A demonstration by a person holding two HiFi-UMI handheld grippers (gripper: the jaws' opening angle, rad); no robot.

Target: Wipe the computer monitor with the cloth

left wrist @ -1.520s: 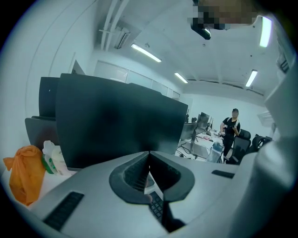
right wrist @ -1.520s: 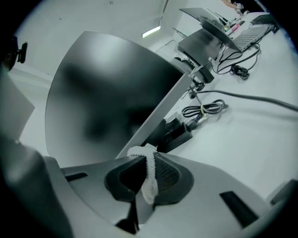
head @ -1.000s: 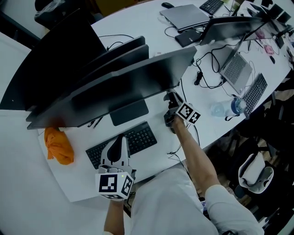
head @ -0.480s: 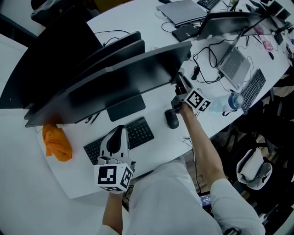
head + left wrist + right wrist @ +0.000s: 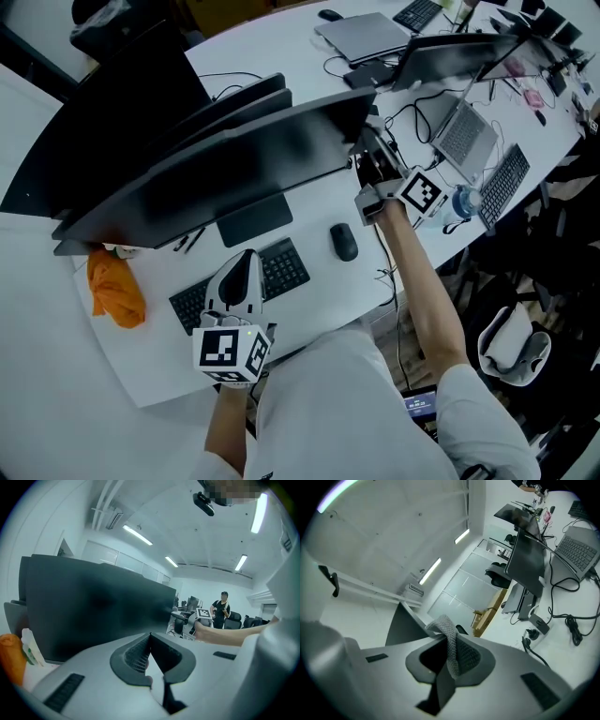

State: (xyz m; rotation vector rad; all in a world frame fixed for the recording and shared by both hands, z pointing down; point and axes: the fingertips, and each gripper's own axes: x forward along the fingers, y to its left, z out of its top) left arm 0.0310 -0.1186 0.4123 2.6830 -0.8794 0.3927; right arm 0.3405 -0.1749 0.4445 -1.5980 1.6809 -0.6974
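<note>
Right of centre in the head view, my right claw (image 5: 372, 159) grips the grey cloth (image 5: 451, 649) at the right end of the monitor (image 5: 234, 173). The cloth's strip runs up from the jaws. The monitor stretches from lower left to upper right. My left claw (image 5: 242, 277) is pinched together, empty.

Right tongs at the monitor's edge, left tongs over the keyboard.
The right tongs (image 5: 370, 159) reach up to the right end of the dark computer monitor (image 5: 234, 173), their marker cube (image 5: 422, 192) facing the camera. The left tongs (image 5: 244, 262) hang above the black keyboard (image 5: 281, 272) on the white bench (image 5: 150, 361). A black mouse (image 5: 344, 242) lies between the two arms. An orange cloth (image 5: 114, 291) sits crumpled on the bench below the monitor's left end, well apart from both tongs. An open laptop (image 5: 464, 136) and a water bottle (image 5: 464, 202) lie further right.
</note>
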